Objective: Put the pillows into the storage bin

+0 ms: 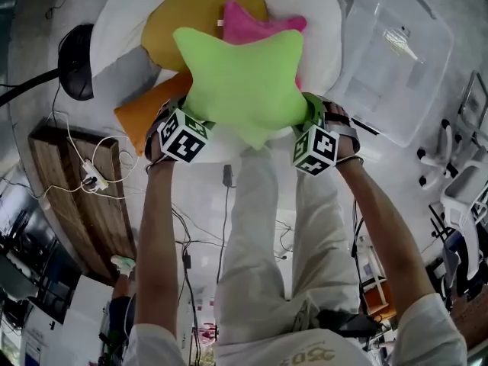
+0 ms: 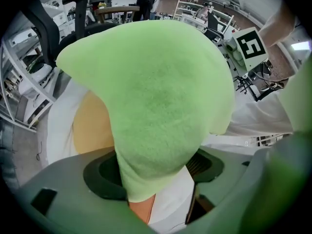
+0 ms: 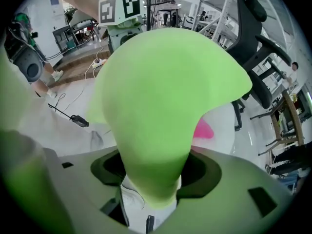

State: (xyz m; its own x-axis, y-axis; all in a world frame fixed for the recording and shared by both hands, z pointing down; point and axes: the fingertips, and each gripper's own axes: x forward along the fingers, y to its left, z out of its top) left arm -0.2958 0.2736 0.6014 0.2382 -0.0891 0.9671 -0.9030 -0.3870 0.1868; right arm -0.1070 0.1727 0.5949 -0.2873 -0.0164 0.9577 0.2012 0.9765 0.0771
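A lime-green star pillow (image 1: 242, 81) hangs in the air between both hands. My left gripper (image 1: 192, 124) is shut on its lower left arm (image 2: 151, 130), and my right gripper (image 1: 305, 124) is shut on its lower right arm (image 3: 156, 126). Below it, on a round white cushion (image 1: 122, 21), lie a yellow round pillow (image 1: 183, 14), a pink star pillow (image 1: 255, 25) and an orange pillow (image 1: 141, 109). The clear storage bin (image 1: 396, 56) stands on the floor to the right.
A black office chair (image 1: 76, 59) stands left of the white cushion. A wooden board (image 1: 80, 204) with white cables and a plug lies at the left. More cables run across the floor by the person's legs. White chairs (image 1: 457, 181) stand at the right edge.
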